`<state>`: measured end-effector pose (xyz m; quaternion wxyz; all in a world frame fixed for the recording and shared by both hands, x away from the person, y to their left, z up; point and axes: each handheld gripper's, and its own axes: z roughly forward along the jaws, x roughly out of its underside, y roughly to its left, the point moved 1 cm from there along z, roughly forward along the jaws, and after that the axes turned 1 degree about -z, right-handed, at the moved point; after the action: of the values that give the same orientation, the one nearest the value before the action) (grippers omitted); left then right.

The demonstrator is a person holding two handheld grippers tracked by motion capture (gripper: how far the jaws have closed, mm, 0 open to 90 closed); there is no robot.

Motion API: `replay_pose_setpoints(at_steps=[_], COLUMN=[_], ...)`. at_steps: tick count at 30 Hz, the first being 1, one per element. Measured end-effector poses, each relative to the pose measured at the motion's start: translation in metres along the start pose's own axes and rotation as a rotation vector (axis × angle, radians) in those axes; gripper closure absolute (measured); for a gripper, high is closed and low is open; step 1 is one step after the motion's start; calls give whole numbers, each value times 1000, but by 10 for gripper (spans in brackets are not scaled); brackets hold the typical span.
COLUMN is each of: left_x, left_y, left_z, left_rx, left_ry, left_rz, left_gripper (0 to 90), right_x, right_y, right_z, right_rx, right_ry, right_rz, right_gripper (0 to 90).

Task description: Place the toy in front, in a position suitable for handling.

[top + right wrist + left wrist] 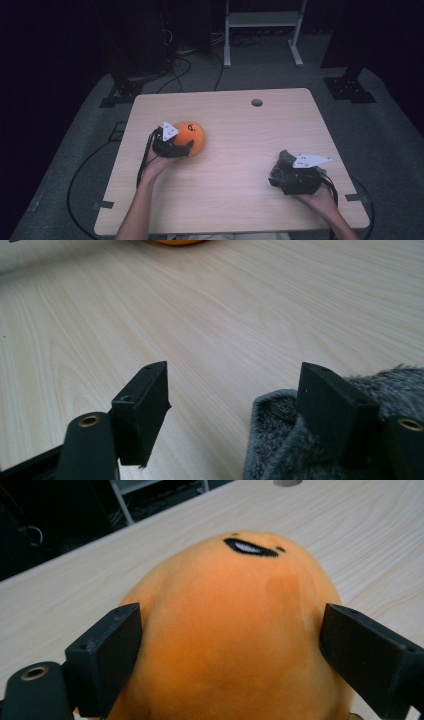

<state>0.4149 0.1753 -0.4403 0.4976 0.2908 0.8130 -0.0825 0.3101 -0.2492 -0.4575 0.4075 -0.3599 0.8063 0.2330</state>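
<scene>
Left gripper (181, 146) is straddling the round orange plush toy with a stitched black smile (190, 138), which is resting on the left half of the pale wood-grain bench (240, 130), roughly midway between its near and far edges. In the left gripper view the plush toy (235, 630) is bulging up between the two black jaws, one at each flank; the jaws are standing wide and lying at or just beside the fabric, with no clear dent showing, so a firm pinch is not yet evident. The toy's stitched face is pointing away from the gripper, toward the far edge of the bench (375, 540). Its widest part appears to be lying crosswise between the jaws, so the closing line is probably running through the middle of the toy.

Right gripper (282, 172) is sitting at the near right of the bench, well apart from the toy, its jaws spread; a grey fuzzy cloth (285, 440) is lying under and beside one jaw. The left hand (157, 162) is much the nearer to the toy.
</scene>
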Motion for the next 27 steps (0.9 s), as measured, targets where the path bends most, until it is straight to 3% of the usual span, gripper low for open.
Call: replay_pose_setpoints(at_steps=[1, 5, 7, 8, 12, 15, 17, 21, 27], left_x=[1, 2, 1, -1, -2, -4, -9, -17, -33], left_y=[0, 2, 0, -3, -4, -3, -1, -6, -31], left_z=[2, 4, 3, 1, -1, -6, -10, -17, -28], left_rx=[-3, -26, -37, -52, -54, -45, -30, 0, 93], left_ry=[9, 21, 26, 32, 27, 5, -1, -33, -96], left_rz=[2, -15, -4, 34, 32, 24, 14, 26, 54], left_gripper=[106, 246, 278, 335, 414, 458, 465, 470, 468], right_x=[0, -1, -2, -1, 1, 1, 2, 3, 3], right_y=[0, -6, -8, -12, -17, -23, -27, -32, -39], right_z=[0, -6, -10, -13, -16, -24, -27, -28, -21], right_rx=[0, 20, 27, 46, 71, 113, 125, 150, 191], right_ry=[0, -24, -46, -64, -61, -119, -132, -101, -38], right_rz=[0, 22, 30, 44, 62, 87, 107, 99, 105], right_gripper=[279, 279, 279, 278, 279, 279, 279, 280, 332])
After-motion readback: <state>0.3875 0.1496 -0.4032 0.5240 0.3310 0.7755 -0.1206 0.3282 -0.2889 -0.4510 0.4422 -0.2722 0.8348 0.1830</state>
